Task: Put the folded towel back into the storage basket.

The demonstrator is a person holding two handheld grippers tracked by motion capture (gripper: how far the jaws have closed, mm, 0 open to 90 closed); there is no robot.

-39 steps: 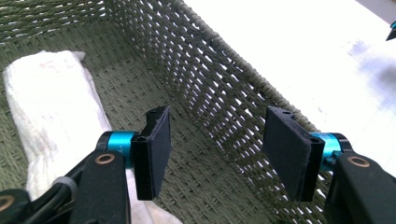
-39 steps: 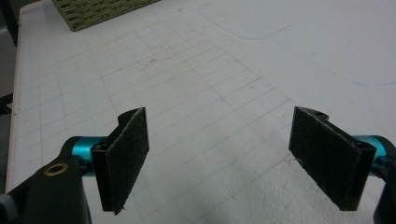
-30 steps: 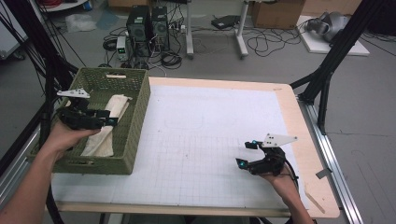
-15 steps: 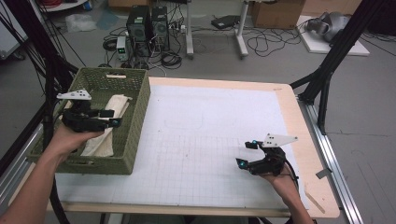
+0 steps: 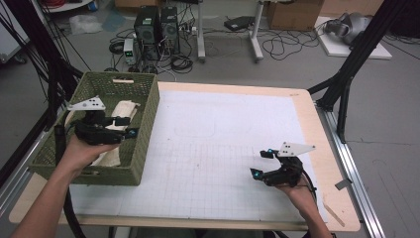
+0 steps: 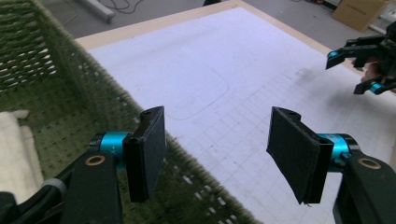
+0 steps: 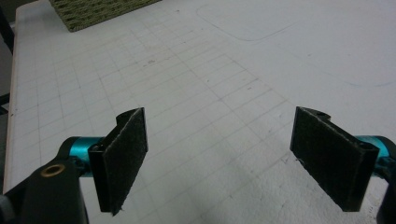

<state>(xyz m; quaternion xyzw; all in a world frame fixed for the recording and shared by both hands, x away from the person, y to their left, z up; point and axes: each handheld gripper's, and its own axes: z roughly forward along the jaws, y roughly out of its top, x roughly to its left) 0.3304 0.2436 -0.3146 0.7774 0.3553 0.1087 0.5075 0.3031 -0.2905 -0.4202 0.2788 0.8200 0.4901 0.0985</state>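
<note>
Cloth (image 5: 116, 130) lies in the green basket (image 5: 148, 116) beside the gaping left tool (image 5: 128, 126).

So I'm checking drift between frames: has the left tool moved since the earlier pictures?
Yes. The left tool, open and empty, has shifted along the green basket toward its near end; its jaws have just been opening.

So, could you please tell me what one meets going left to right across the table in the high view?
Green basket holding a cream cloth, with the left gripper above it → white grid mat → right gripper.
</note>
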